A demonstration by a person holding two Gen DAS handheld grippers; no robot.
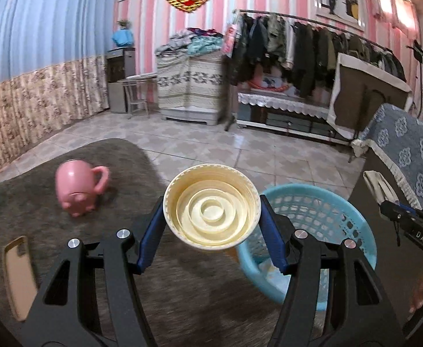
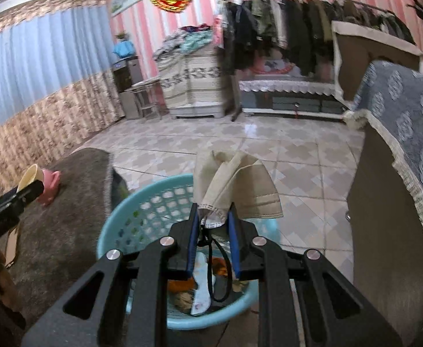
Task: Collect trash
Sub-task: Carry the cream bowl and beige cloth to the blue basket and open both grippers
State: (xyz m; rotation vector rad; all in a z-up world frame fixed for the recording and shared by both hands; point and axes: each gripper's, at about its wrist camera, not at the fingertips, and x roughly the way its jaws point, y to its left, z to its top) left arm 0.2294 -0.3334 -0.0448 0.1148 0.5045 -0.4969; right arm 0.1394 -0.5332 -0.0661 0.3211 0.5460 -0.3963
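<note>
My left gripper [image 1: 211, 219] is shut on a cream paper cup [image 1: 212, 207], its open mouth facing the camera, held above the grey rug beside the light-blue basket [image 1: 353, 228]. My right gripper [image 2: 212, 222] is shut on a beige face mask [image 2: 234, 185] with black ear loops hanging down, held over the basket [image 2: 116, 231]. Inside the basket lie several scraps of trash [image 2: 202, 292]. The left gripper and cup [image 2: 29, 176] show at the left of the right wrist view; the right gripper with the mask [image 1: 379, 185] shows at the right of the left wrist view.
A pink mug [image 1: 79, 186] lies on its side on the grey rug [image 1: 52, 217]. A tan phone case [image 1: 19, 274] lies at the rug's left. A cloth-covered cabinet [image 2: 399, 173] stands close on the right. Tiled floor [image 1: 211, 150], a clothes rack and covered furniture are beyond.
</note>
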